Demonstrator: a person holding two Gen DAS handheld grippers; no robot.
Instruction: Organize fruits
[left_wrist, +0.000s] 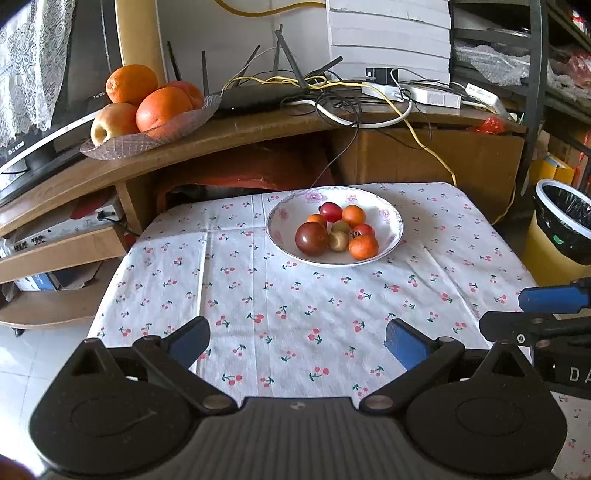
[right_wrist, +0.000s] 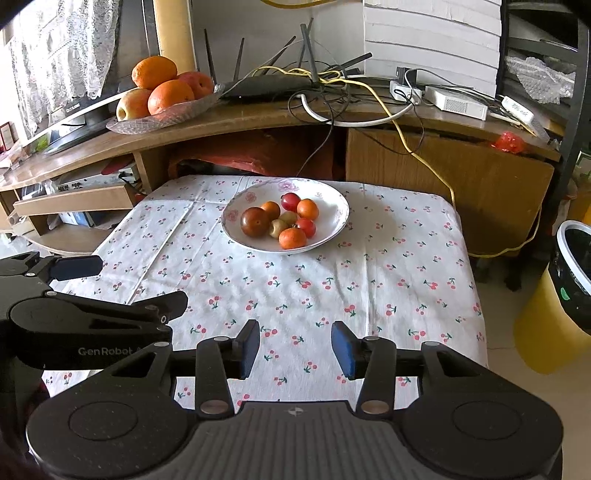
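Fruits (left_wrist: 337, 232) in bowl (left_wrist: 391, 236) on table (left_wrist: 258, 295), fruit tray (left_wrist: 147, 138) on shelf behind-left

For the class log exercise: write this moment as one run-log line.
left tool: open, empty | right tool: open, empty | small fruits: in white bowl | stage: pre-grasp, both hovering over tablecloth

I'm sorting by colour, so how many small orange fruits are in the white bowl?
3 in the white bowl: one at the back left, one at the back right, one at the front. More could be hidden beneath.
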